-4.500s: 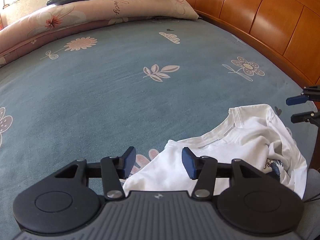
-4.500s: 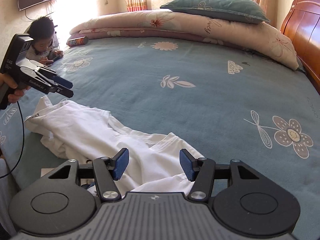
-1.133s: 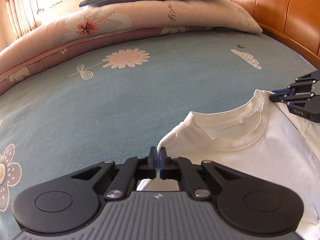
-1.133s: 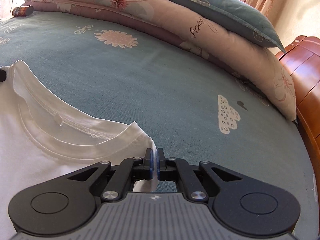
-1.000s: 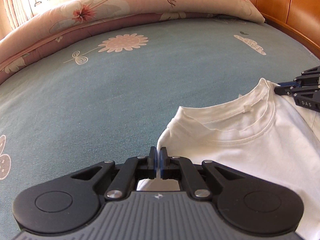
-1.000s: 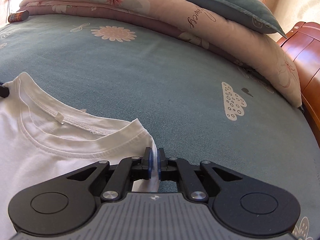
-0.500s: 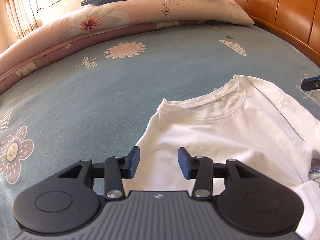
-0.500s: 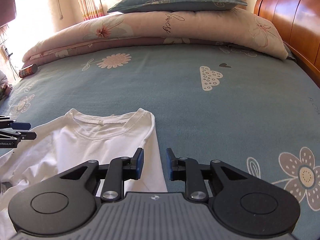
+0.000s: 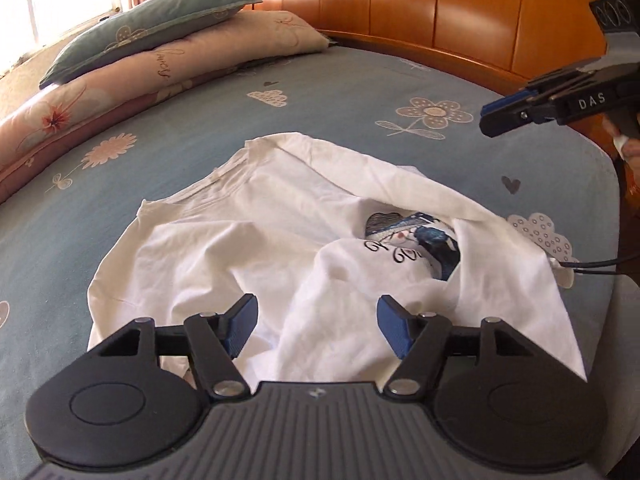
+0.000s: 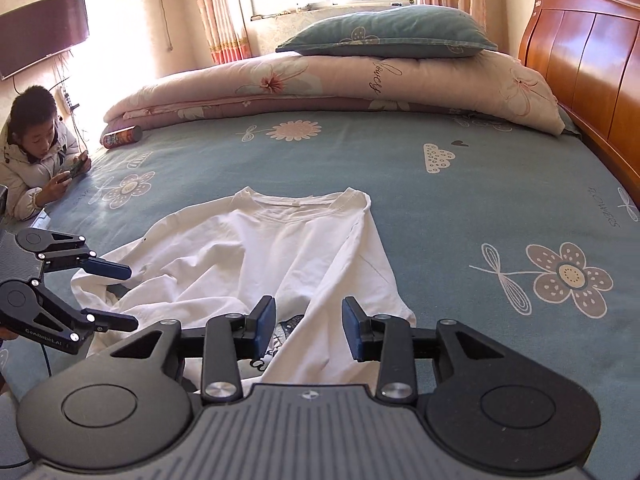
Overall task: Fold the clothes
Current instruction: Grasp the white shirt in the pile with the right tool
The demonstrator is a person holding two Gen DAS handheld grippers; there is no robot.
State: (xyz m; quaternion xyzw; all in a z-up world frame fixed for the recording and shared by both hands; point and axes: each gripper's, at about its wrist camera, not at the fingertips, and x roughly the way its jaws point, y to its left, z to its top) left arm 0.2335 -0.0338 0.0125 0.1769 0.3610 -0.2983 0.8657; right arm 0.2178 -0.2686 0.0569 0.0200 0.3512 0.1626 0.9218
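Both grippers hang empty above the near end of the bed. We see the left gripper (image 9: 317, 322) with its blue pads spread wide over the rumpled lower part of the white T-shirt (image 9: 256, 248), touching nothing. Our right gripper (image 10: 308, 326) is parted too, a little less widely, over the shirt's near right edge, and it also grips no cloth.

In the left wrist view the right gripper shows at the far right, held up clear of the bed, side-on.

Under both tools the T-shirt lies on the blue flowered sheet (image 10: 480, 184), collar (image 10: 296, 202) at the far end and spread fairly flat there. Its near half is bunched and folded over itself, so a dark printed picture (image 9: 416, 236) peeks out from under a flap on the right.

Farther off, a folded pink quilt (image 10: 320, 84) runs across the far side of the bed with a teal pillow (image 10: 392, 32) on top. A wooden headboard (image 10: 592, 60) stands at the right. At the far left a person (image 10: 32, 160) leans on the bed edge, holding a phone, with a red can (image 10: 122, 136) lying near the quilt's left end.
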